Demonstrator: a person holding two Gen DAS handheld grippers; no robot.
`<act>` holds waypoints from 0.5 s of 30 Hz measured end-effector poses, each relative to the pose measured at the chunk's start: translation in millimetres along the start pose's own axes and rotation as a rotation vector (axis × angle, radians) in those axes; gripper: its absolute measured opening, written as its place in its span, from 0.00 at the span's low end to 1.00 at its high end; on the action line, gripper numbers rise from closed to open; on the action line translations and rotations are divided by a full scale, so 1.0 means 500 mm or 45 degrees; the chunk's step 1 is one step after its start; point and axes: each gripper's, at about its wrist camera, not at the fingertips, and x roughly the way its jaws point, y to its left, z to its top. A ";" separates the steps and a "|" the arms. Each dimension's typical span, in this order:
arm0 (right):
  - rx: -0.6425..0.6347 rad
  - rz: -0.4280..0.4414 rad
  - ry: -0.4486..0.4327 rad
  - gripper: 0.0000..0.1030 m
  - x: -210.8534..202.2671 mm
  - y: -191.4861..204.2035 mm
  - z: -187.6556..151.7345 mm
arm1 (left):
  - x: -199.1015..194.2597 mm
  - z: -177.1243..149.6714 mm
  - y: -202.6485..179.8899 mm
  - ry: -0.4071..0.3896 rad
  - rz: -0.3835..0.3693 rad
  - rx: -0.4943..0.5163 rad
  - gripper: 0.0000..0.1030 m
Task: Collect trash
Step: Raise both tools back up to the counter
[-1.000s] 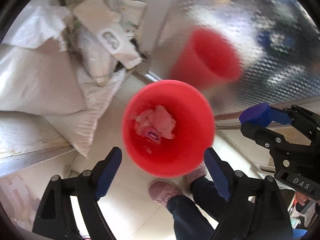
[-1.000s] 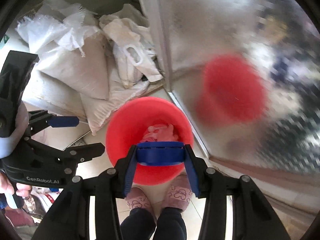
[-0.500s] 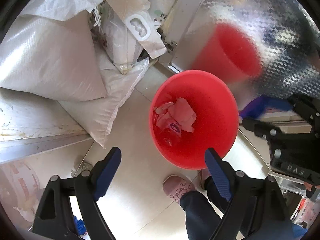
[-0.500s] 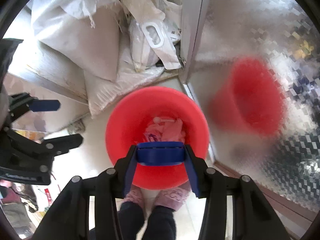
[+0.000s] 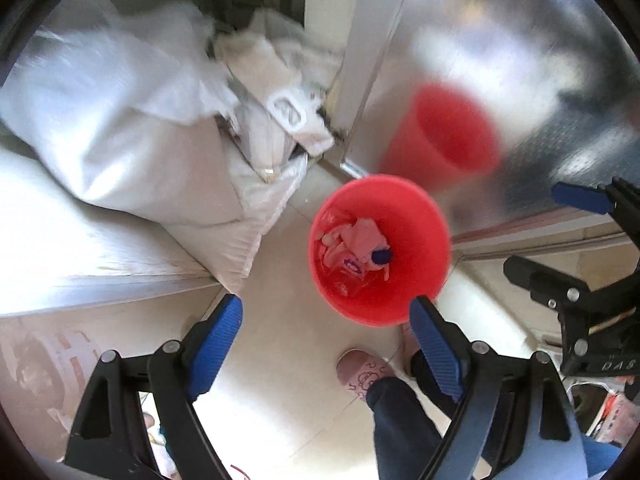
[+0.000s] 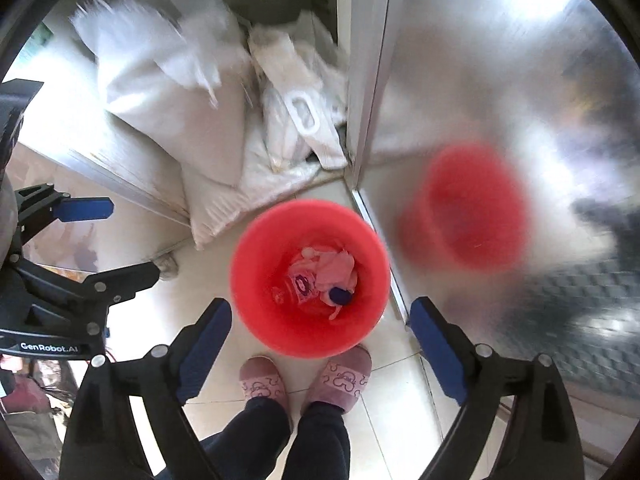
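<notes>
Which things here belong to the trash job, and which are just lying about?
Job: red bin; pink wrappers and blue cap inside it.
Lying about: white sacks, plastic bags, metal door, person's slippers.

Both grippers are black plastic frames with silver screws and ribbed blue pads: the left gripper (image 5: 326,312) and the right gripper (image 6: 320,316). One frame reads "GenRobot.AI", the other "DAS". The person wears dark trousers (image 6: 316,440) and pink patterned slippers (image 6: 262,380).
</notes>
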 end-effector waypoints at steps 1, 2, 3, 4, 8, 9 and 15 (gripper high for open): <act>0.000 0.002 -0.016 0.90 -0.029 0.003 0.003 | -0.033 0.002 -0.003 -0.007 0.010 -0.001 0.82; -0.003 0.008 -0.035 0.93 -0.060 0.009 0.008 | -0.067 0.004 -0.006 -0.018 0.017 -0.004 0.82; -0.008 0.021 -0.048 0.95 -0.089 0.013 0.012 | -0.102 0.005 -0.006 -0.027 0.027 -0.015 0.82; -0.014 0.027 -0.060 0.95 -0.120 0.016 0.017 | -0.138 0.006 -0.010 -0.038 0.033 -0.026 0.82; -0.032 0.005 -0.127 0.97 -0.241 0.029 0.042 | -0.276 0.012 -0.019 -0.067 0.064 -0.033 0.82; -0.037 0.001 -0.146 0.97 -0.276 0.033 0.049 | -0.312 0.014 -0.019 -0.074 0.060 -0.049 0.82; -0.045 0.000 -0.259 1.00 -0.471 0.051 0.070 | -0.525 0.017 -0.030 -0.179 0.075 -0.105 0.82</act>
